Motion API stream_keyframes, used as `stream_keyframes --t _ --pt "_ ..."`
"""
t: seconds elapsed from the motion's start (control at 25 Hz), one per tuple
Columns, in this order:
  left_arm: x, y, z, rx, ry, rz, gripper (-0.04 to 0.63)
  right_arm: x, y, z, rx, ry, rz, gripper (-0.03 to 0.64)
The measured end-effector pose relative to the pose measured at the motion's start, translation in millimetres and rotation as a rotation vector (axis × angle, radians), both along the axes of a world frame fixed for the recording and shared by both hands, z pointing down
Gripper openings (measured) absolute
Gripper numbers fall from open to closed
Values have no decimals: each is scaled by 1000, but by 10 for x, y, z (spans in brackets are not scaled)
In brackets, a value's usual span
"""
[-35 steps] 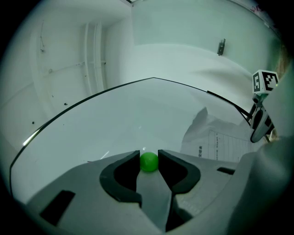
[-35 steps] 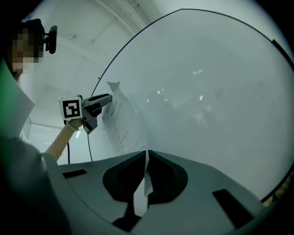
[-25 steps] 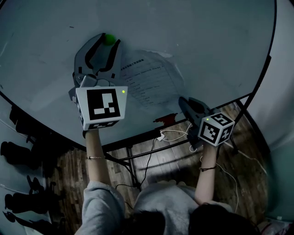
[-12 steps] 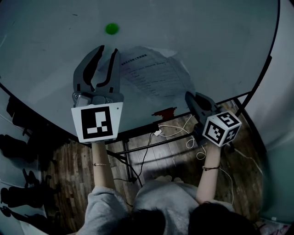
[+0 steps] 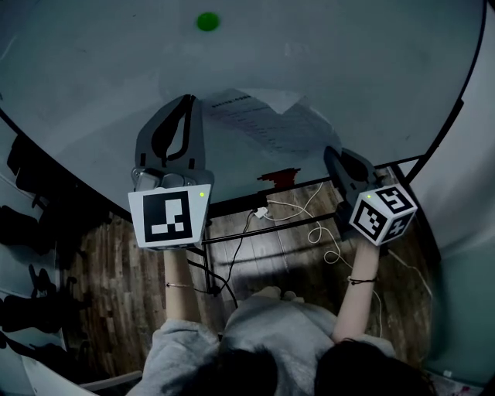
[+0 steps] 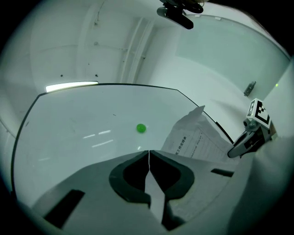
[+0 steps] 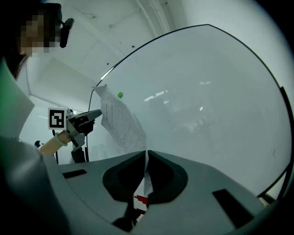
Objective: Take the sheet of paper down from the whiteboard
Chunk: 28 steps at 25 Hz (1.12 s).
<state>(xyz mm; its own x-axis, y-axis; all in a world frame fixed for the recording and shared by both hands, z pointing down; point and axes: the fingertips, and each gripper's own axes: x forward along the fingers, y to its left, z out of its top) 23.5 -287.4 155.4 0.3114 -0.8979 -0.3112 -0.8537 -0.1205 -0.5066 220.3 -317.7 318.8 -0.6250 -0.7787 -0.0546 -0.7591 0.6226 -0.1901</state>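
The sheet of paper hangs loose against the whiteboard, its top edge curling off. A green magnet sits on the bare board well above it. My left gripper is at the sheet's upper left edge. Its jaws have just been closing and now meet, with a thin pale strip of the paper between them at the tips. My right gripper is shut on the sheet's lower right corner, and the paper runs down into its jaws.
A red object lies on the board's bottom ledge. White cables trail over the wooden floor below the stand's dark bars. The board's black frame curves along the right.
My left gripper came down from the green magnet, which stayed on the board, to the sheet's left edge and shut. The sheet's top has sagged. The right gripper has hardly moved.
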Motion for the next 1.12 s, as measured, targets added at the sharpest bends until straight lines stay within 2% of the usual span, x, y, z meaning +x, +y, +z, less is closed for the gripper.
stream_keyframes --t 0.16,0.4,0.68,1.12 --pt "-135 49 244 -62 68 3 5 -31 42 -7 34 44 7 2" --pt "-325 185 849 -184 126 -17 5 62 165 74 50 73 30 2" --pt "-283 379 1264 -323 185 18 5 86 247 53 114 40 61 2" --pt "-344 552 1736 -433 245 17 5 42 312 77 139 32 62 2"
